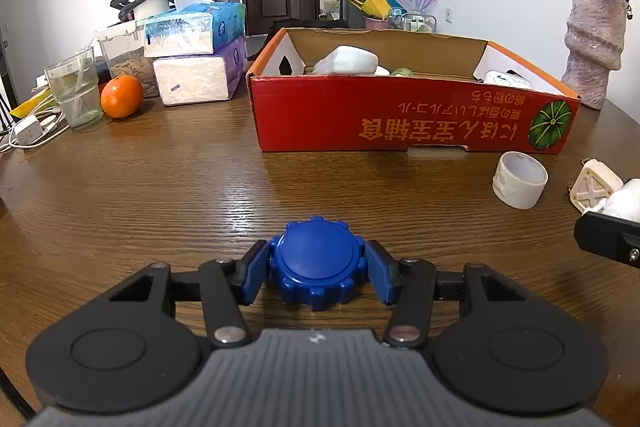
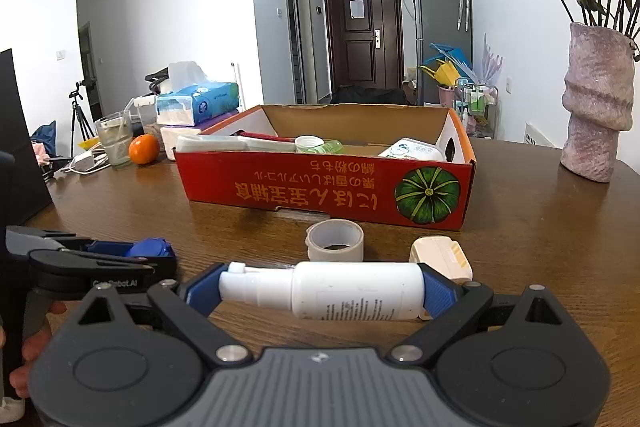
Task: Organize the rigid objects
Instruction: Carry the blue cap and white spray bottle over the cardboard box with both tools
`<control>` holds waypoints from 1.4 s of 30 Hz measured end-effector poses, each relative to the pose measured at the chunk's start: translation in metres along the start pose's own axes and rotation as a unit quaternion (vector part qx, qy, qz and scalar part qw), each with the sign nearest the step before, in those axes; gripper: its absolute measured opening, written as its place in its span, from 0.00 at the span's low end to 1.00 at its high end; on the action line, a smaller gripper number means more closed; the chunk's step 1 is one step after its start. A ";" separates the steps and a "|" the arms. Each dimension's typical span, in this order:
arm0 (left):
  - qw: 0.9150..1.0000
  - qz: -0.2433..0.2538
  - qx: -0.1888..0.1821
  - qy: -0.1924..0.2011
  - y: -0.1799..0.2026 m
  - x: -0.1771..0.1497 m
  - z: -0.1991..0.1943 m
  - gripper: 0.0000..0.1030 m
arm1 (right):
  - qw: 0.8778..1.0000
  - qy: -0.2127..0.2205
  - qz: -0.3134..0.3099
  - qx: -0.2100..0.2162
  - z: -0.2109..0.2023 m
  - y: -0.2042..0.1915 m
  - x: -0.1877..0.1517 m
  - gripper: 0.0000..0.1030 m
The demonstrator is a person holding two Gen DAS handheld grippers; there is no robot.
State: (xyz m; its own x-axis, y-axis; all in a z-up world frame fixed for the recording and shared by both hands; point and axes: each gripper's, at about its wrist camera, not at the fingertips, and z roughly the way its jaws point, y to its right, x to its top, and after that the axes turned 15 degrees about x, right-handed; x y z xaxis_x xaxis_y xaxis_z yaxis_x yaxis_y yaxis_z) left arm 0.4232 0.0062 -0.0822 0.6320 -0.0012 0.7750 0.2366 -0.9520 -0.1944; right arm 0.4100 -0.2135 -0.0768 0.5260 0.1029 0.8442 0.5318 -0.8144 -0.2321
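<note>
My left gripper (image 1: 316, 267) is shut on a blue ridged lid (image 1: 316, 261), low over the wooden table (image 1: 180, 187). The lid also shows in the right wrist view (image 2: 150, 249), held in the left gripper (image 2: 132, 253). My right gripper (image 2: 320, 293) is shut on a white spray bottle (image 2: 340, 291) lying sideways between the pads, end to end. The red cardboard box (image 1: 400, 115) stands ahead and holds several white items; it also shows in the right wrist view (image 2: 320, 187). A tape roll (image 2: 335, 239) and a cream plug adapter (image 2: 440, 255) lie just in front of the box.
A pink vase (image 2: 596, 107) with roses stands at the right. At the left are stacked tissue packs (image 1: 200, 51), an orange (image 1: 122, 96), a glass (image 1: 76, 91) and a charger with cables (image 1: 28, 131). The tape roll (image 1: 519, 179) and the adapter (image 1: 592, 187) lie right of my left gripper.
</note>
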 end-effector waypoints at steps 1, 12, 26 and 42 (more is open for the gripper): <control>1.000 0.000 -0.001 0.002 0.000 0.000 -0.001 0.52 | 1.000 0.000 0.000 0.000 0.000 0.000 0.000 0.95; 1.000 -0.001 -0.001 0.021 -0.003 0.002 -0.010 0.52 | 1.000 0.003 -0.001 0.001 0.000 -0.001 0.000 0.95; 0.996 -0.033 -0.028 0.077 -0.013 0.018 -0.057 0.52 | 0.999 0.033 -0.010 0.010 -0.016 -0.006 0.011 0.95; 0.990 -0.053 -0.044 0.124 0.000 0.056 -0.078 0.52 | 0.997 0.081 -0.015 -0.002 -0.022 0.002 0.044 0.95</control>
State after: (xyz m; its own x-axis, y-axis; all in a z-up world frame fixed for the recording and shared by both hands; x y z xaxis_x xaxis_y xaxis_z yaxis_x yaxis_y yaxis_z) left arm 0.4012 -0.0176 0.0082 0.4030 0.0358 0.9145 0.2205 -0.9736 -0.0591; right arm 0.4191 -0.2230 -0.0297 0.3966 0.0337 0.9174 0.5430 -0.8144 -0.2048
